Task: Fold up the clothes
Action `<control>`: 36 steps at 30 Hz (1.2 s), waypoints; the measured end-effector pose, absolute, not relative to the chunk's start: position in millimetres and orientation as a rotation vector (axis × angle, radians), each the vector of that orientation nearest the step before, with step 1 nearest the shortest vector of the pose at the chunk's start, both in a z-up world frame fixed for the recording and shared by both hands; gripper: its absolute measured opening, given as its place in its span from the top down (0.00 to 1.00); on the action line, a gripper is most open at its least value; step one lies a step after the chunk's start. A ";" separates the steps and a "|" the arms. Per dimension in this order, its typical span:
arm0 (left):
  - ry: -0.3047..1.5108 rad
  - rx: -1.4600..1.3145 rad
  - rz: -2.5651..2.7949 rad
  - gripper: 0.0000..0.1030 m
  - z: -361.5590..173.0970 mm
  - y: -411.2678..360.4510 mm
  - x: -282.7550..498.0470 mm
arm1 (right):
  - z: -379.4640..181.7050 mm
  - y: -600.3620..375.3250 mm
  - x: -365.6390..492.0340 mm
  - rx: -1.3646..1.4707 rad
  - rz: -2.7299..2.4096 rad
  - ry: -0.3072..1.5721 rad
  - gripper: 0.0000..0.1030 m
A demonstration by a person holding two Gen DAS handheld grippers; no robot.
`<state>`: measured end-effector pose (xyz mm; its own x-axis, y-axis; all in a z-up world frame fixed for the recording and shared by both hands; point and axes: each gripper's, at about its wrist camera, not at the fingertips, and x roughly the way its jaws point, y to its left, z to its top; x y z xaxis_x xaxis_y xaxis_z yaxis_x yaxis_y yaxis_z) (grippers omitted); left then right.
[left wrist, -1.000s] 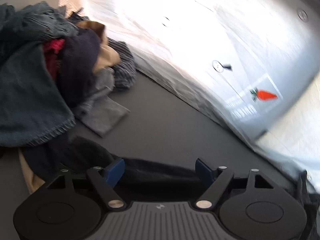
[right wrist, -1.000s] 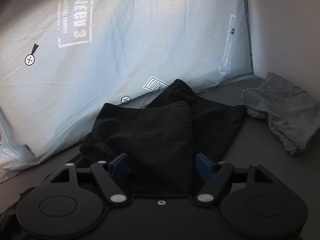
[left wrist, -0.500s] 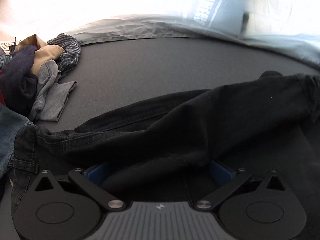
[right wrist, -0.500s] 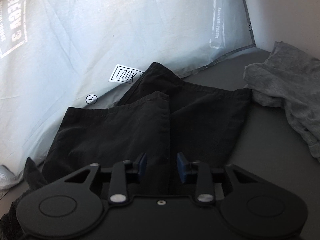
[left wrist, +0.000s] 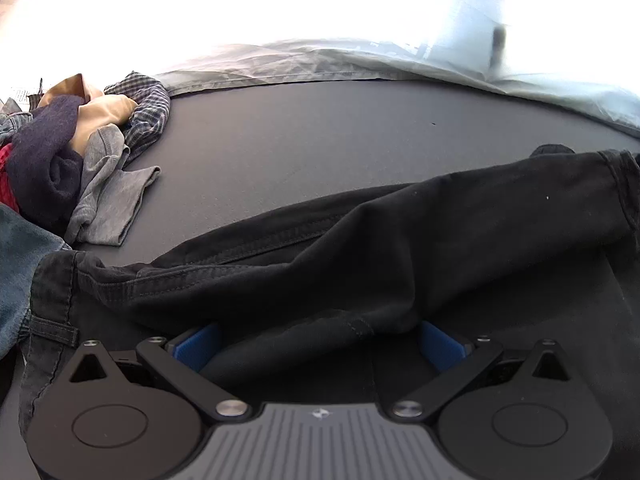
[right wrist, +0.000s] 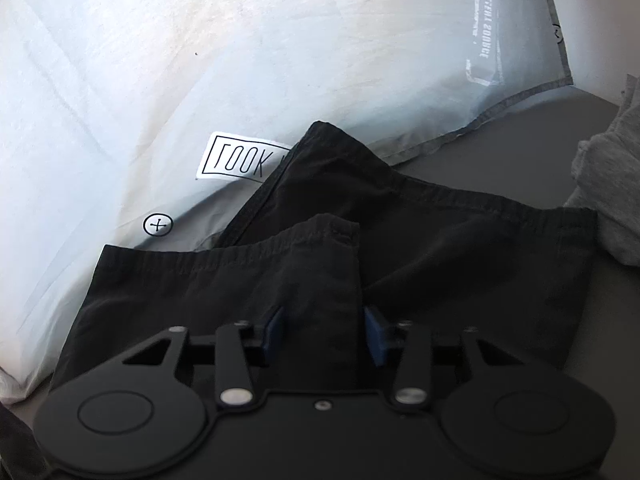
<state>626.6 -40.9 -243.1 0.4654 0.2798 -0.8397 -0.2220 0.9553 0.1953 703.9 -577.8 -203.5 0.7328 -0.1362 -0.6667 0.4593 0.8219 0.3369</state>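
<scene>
Left wrist view first: my left gripper (left wrist: 316,340) sits low over the black trousers (left wrist: 360,248), blue pads (left wrist: 196,346) spread wide, with a bunched ridge of the dark cloth lying between them; I cannot tell whether either pad touches it. The trousers stretch across the dark grey surface (left wrist: 320,132) from the waistband at my left to a leg end at the right. Farther off on the left lies a heap of clothes (left wrist: 80,148), with denim, grey, navy, tan and checked pieces. A pale printed sheet (left wrist: 360,60) borders the far edge.

In the right wrist view, my right gripper (right wrist: 324,332) points level along the trouser legs (right wrist: 400,248), its pads at a narrower gap, straddling the edge of the upper leg fold. I cannot tell whether they pinch it. Beyond, the leg hems reach up against the sheet (right wrist: 240,80), partly covering its boxed label (right wrist: 240,160). A grey garment (right wrist: 608,184) lies just beside the trousers, on the right.
</scene>
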 end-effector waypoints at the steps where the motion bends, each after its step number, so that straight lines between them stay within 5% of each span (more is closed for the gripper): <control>1: 1.043 0.058 0.310 0.00 -243.2 -40.5 627.0 | -203.0 -577.7 704.9 0.514 -0.333 0.674 0.77; 6: 1.045 0.058 0.311 0.00 -243.1 -40.1 628.0 | -191.1 -577.9 696.3 0.521 -0.318 0.612 0.94; 13: 1.040 0.060 0.307 0.00 -243.0 -39.3 627.3 | -130.6 -576.0 637.0 0.176 -0.593 0.377 0.97; 17: 1.022 0.063 0.311 0.00 -243.6 -41.0 624.9 | -169.3 -614.4 626.0 0.335 -0.643 0.508 0.96; 20: 1.021 0.064 0.309 0.00 -243.4 -40.9 624.5 | -194.3 -628.3 615.8 0.432 -0.702 0.576 0.89; 22: 1.017 0.064 0.310 0.00 -243.5 -41.0 623.9 | -198.4 -633.1 605.1 0.487 -0.735 0.548 0.66; 24: 1.007 0.065 0.314 0.00 -243.9 -41.8 622.7 | -199.5 -639.5 599.4 0.539 -0.746 0.510 0.56; 32: 0.991 0.065 0.322 0.00 -244.3 -43.2 620.7 | -217.8 -664.5 621.3 0.650 -0.652 0.515 0.41; 34: 0.989 0.066 0.322 0.00 -244.2 -43.3 620.3 | -220.2 -663.3 629.0 0.631 -0.639 0.510 0.48; 36: 0.988 0.068 0.316 0.00 -244.2 -42.7 620.4 | -218.6 -662.2 634.9 0.614 -0.600 0.521 0.78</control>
<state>620.4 -42.7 -244.2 0.5087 0.2930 -0.8095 -0.2314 0.9522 0.1993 634.9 -662.2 -218.6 0.7098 -0.3570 -0.6072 0.6510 0.6616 0.3721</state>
